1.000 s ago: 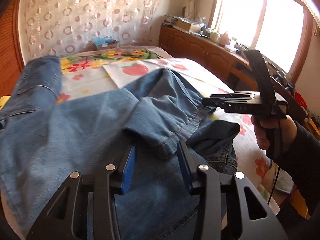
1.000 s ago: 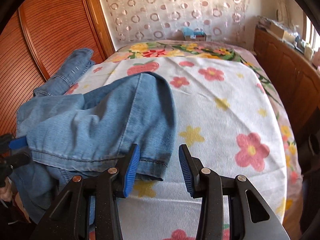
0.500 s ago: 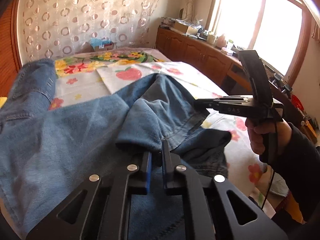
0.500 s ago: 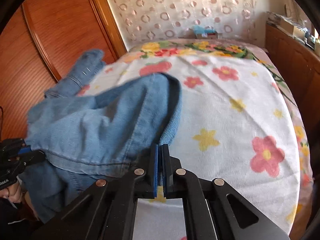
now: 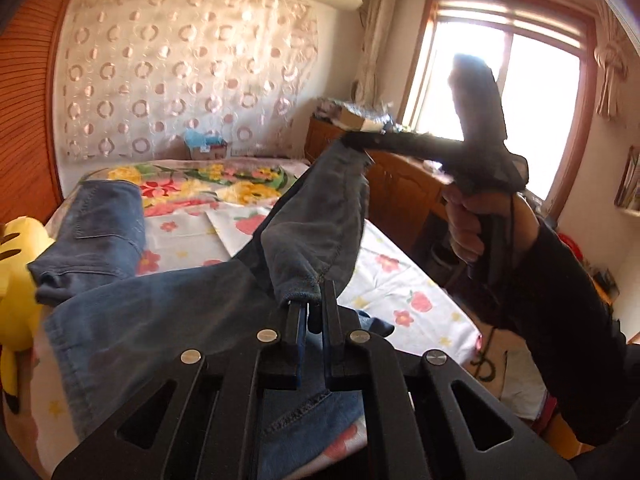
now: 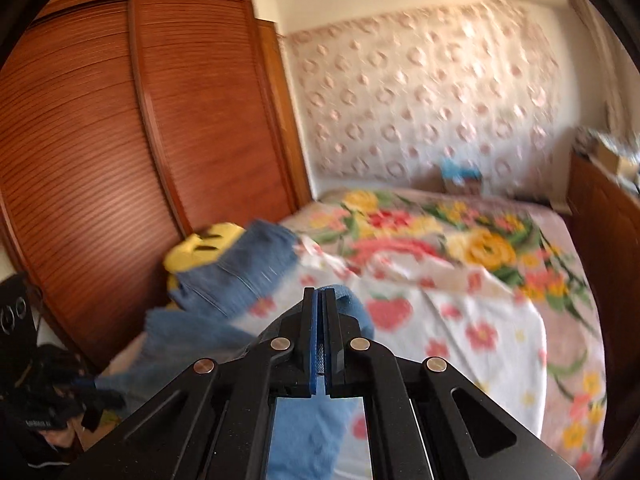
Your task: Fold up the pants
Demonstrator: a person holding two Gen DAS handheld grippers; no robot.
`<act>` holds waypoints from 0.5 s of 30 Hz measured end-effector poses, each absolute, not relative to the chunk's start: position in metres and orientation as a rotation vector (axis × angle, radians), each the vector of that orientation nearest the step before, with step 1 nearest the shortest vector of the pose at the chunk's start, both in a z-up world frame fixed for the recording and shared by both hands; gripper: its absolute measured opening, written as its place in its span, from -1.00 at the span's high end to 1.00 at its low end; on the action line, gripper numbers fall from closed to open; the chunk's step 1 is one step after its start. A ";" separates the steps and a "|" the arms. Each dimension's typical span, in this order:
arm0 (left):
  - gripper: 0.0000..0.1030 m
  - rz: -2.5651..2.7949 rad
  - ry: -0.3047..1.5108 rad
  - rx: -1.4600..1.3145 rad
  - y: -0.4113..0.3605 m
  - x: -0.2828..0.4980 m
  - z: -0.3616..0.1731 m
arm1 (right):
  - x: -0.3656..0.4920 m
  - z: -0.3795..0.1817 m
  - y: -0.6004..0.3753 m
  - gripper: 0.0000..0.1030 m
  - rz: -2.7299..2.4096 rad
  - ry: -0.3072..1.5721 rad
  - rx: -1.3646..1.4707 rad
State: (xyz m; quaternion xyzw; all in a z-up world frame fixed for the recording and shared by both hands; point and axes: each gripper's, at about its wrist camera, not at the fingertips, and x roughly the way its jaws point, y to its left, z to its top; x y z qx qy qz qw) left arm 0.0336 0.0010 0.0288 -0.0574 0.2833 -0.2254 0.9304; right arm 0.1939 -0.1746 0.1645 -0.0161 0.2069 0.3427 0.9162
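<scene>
Blue denim pants lie across a floral bed, with one leg end lifted off it. My left gripper is shut on the stitched hem of that leg end. The same view shows my right gripper held up high by a hand, pinching the far corner of the cloth so it hangs stretched between the two. In the blurred right wrist view my right gripper is shut on a fold of the pants. The left gripper shows dark at the lower left.
A yellow plush toy lies at the bed's left edge beside the wooden wardrobe. A wooden cabinet with clutter runs along the right under the window. A small box sits at the bed's head. The floral sheet is bare on the right.
Both grippers went from open around the leg's hem to shut on it. Both then rose, the right one higher, lifting that end of the pants off the bed.
</scene>
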 end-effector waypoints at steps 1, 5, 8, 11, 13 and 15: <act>0.85 -0.453 0.577 -0.123 0.005 0.030 0.030 | 0.192 0.171 -0.164 0.97 0.721 0.417 -0.055; 0.85 -0.388 0.591 -0.119 0.025 0.015 0.018 | 0.185 0.182 -0.110 0.98 0.806 0.411 -0.151; 0.85 -0.336 0.626 -0.138 0.047 0.010 0.004 | 0.185 0.173 -0.069 0.98 0.873 0.430 -0.221; 0.85 -0.290 0.668 -0.165 0.069 0.006 -0.015 | 0.205 0.162 -0.043 0.98 0.929 0.470 -0.243; 0.85 -0.267 0.694 -0.179 0.078 0.004 -0.025 | 0.215 0.151 -0.024 0.98 0.959 0.498 -0.249; 0.85 -0.248 0.714 -0.187 0.085 0.002 -0.037 | 0.232 0.145 -0.003 0.98 0.982 0.529 -0.249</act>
